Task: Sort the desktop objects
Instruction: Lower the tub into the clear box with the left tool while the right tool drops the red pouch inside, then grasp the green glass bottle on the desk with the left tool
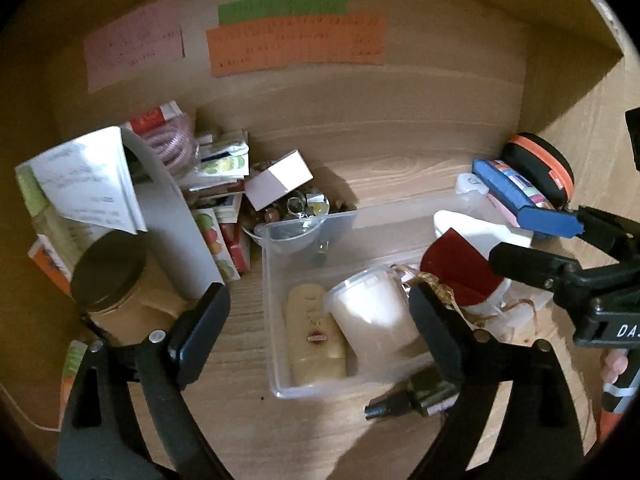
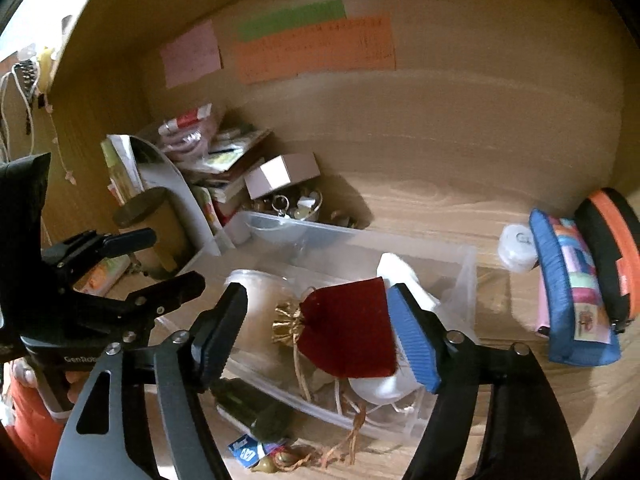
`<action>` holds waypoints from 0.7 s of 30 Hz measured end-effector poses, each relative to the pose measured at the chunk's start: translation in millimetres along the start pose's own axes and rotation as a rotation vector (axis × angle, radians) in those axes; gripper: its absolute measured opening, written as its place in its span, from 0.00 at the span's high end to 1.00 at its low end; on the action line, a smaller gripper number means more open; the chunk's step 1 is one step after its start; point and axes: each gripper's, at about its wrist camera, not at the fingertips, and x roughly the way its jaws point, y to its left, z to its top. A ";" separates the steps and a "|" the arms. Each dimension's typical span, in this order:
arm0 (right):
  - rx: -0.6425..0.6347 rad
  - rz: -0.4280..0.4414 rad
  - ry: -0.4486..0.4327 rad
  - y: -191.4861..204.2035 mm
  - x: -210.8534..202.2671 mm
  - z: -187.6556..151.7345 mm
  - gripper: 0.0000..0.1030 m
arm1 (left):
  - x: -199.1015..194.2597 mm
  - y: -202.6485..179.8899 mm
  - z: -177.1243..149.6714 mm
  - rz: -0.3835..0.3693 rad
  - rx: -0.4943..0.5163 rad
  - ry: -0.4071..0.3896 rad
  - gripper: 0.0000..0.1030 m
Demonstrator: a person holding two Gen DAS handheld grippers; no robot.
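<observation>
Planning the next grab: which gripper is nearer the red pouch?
Right. The right gripper brackets the red pouch over the clear bin, fingers apart. The left gripper hangs open beside it, over the cup.

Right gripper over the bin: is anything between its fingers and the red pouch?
Nothing visible. The right gripper is open with the red pouch directly between its fingers, lying on a white object in the clear bin. The lidded cup stands beside the pouch, not across it.
</observation>
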 end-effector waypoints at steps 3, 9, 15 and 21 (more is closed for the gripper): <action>-0.011 -0.011 -0.015 5.5 -13.9 -3.3 0.31 | -11.6 -3.1 -5.4 0.002 0.006 -0.010 0.09; -0.011 -0.026 -0.044 12.2 -43.1 -15.7 0.30 | -31.7 -8.5 -23.0 -0.010 0.001 -0.016 0.06; -0.027 -0.060 -0.051 16.8 -65.2 -41.4 0.27 | -39.0 -14.1 -43.4 -0.028 -0.016 0.010 0.05; 0.013 -0.042 0.025 10.7 -59.2 -74.5 0.27 | -33.3 -18.1 -65.5 -0.045 -0.042 0.061 0.05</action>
